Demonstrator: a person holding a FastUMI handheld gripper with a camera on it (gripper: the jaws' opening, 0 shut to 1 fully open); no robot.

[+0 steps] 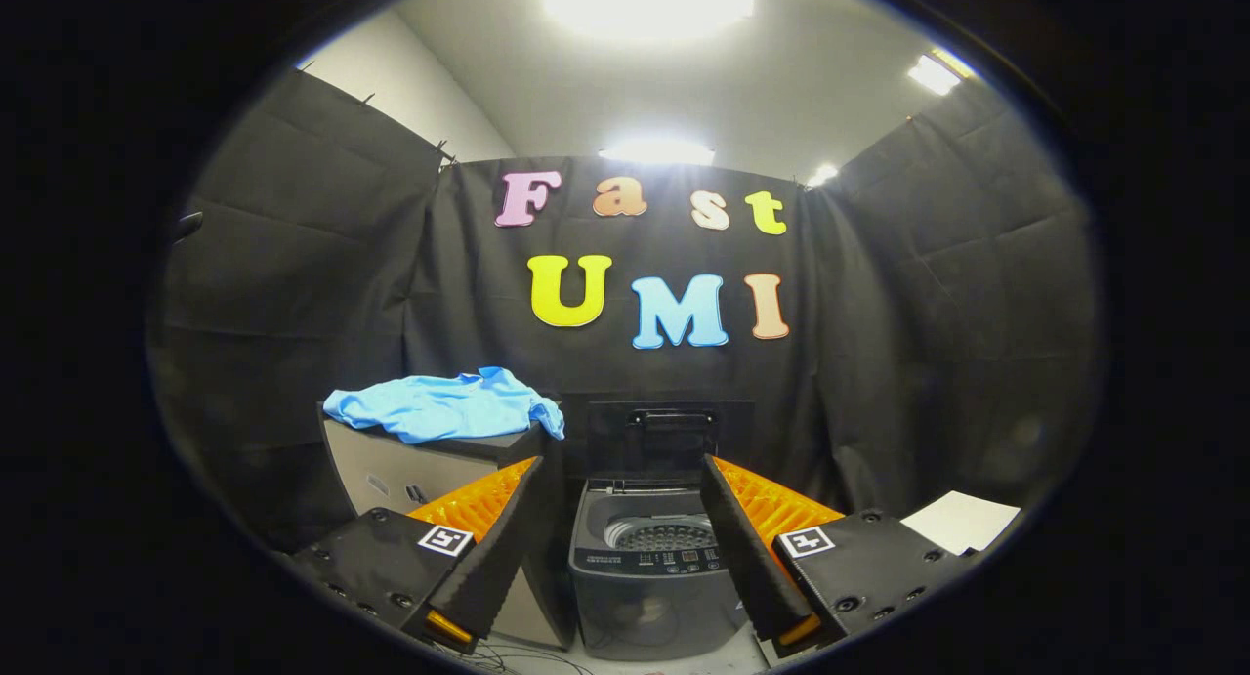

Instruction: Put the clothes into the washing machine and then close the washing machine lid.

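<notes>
Claw (625, 538) wide open and empty before the washer (649, 558) with lid (669, 431) raised, blue shirt (444, 404) heaped on the cabinet (391, 475) top's near edge beside it; likely to snag or drop in transfer.

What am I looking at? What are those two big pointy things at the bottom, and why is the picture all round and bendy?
The picture comes from a camera riding on a grabbing tool that a person holds. Its lens bends everything, so the room looks round. The two pointy things are the jaws of that gripper. They stand wide apart and hold nothing.

Straight ahead, seen between them, is a small washing machine with its lid standing up, so you can see into the drum. Beside it is a cabinet with a blue garment crumpled on top. Off to the other side lies a white sheet of paper. The blue garment is meant to go into the washer.
</notes>
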